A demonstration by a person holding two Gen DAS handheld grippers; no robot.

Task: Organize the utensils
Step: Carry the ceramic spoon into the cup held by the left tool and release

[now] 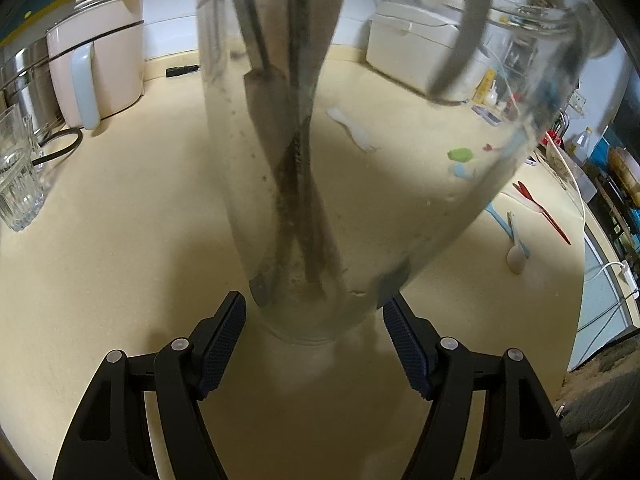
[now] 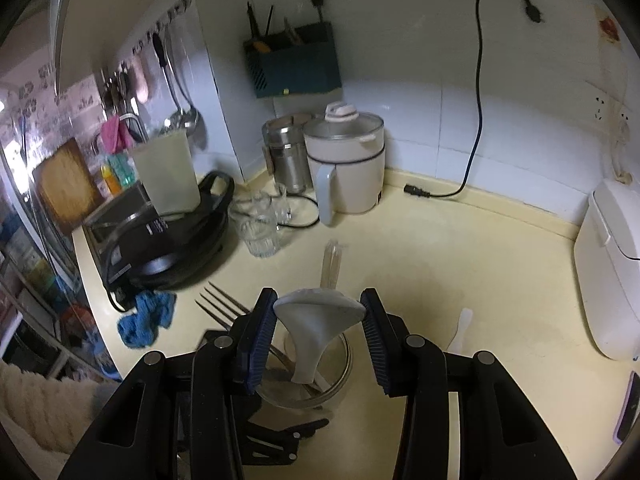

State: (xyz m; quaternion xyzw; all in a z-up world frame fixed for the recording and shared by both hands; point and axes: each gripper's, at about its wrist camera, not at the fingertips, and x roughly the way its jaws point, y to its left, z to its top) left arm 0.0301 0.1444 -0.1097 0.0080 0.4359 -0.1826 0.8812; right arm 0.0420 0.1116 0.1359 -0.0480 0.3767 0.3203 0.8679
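R gripper (image 2: pixel 320 312) is angled downward, pads clamped on a grey spoon bowl (image 2: pixel 320 310). L gripper (image 1: pixel 314 312) is angled down too, jaws spread wide, pads apart from the glass jar (image 1: pixel 304 200) between them.

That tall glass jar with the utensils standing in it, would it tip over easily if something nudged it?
Probably yes. The glass jar is tall with a narrow base, and long utensils lean above its rim, so it looks top-heavy. Smooth glass may also slip. The left gripper brackets its base, which could steady it.
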